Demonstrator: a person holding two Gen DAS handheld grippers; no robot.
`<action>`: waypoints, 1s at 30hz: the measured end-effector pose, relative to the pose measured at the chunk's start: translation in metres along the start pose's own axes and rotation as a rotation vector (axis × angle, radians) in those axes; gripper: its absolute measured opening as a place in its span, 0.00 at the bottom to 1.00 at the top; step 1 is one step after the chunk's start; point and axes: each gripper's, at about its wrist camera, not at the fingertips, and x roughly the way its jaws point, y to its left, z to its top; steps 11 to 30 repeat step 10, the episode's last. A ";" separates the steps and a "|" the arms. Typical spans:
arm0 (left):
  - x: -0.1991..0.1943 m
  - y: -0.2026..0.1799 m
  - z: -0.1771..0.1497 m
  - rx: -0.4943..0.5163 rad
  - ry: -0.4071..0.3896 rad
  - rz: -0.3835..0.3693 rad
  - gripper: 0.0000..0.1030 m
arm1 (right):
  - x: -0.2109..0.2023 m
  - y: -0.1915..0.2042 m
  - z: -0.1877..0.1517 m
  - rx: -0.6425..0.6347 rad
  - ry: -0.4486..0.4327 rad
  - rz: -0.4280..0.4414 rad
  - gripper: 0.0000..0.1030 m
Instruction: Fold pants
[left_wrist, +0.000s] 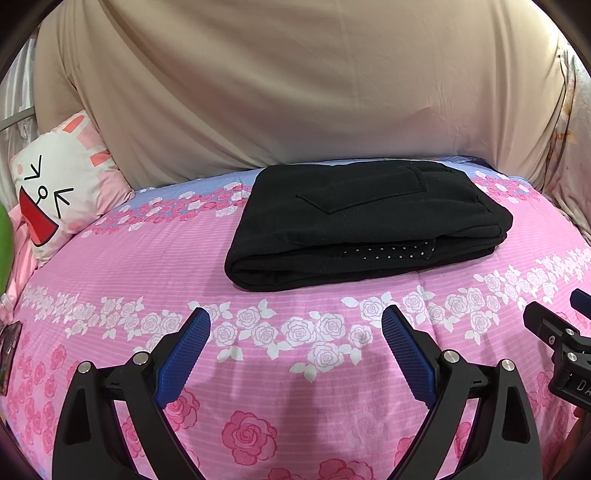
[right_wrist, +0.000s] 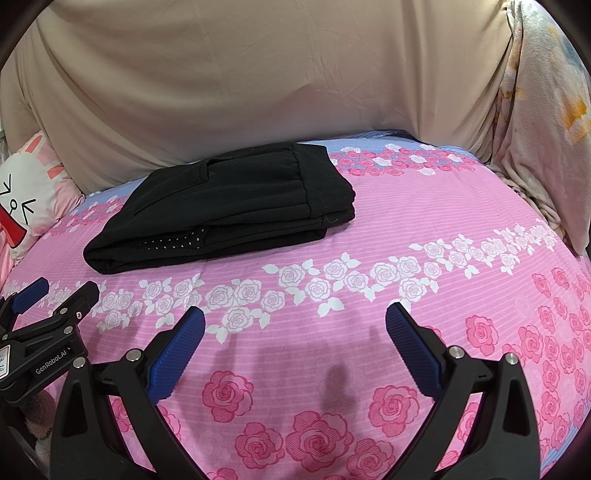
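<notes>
Pants (left_wrist: 365, 225), black, lay folded into a thick rectangular stack on the bed (left_wrist: 295, 369), pink rose-print sheet under them. Left wrist view: stack sat at about 12 o'clock from the left tongs (left_wrist: 296, 325), well apart from them, fold edge facing the camera, a dotted lining strip showing between the layers, a pocket outline on top. Left tongs were spread wide, empty, blue pads (left_wrist: 184, 354) hovering over bare sheet. Right tongs (left_wrist: 561, 332) poked in at 3 o'clock, only partly in frame. Cartoon rabbit pillow (left_wrist: 62, 184) at 10 o'clock against a beige draped cloth (left_wrist: 295, 81) behind the bed.

Right wrist view: pants (right_wrist: 229, 206) sat at about 11 o'clock from the right tongs (right_wrist: 295, 325), apart from them, ribbed waistband end toward 1 o'clock of the stack. Right tongs were spread wide, empty, over the sheet (right_wrist: 369, 295). Left tongs (right_wrist: 55, 295) visible at 9 o'clock, fingers parted, touching nothing. Rabbit pillow (right_wrist: 26, 192) at 10 o'clock, a pale floral cloth (right_wrist: 543, 129) hanging at 2 o'clock, beige cloth (right_wrist: 258, 74) across the back.
</notes>
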 end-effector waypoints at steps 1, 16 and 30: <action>0.000 0.000 0.000 0.000 0.002 0.005 0.89 | 0.000 0.001 0.000 0.000 0.000 0.000 0.93; 0.006 0.002 0.001 0.009 0.040 0.038 0.88 | 0.000 0.000 0.000 -0.001 0.000 0.002 0.93; 0.006 0.002 0.001 0.009 0.040 0.038 0.88 | 0.000 0.000 0.000 -0.001 0.000 0.002 0.93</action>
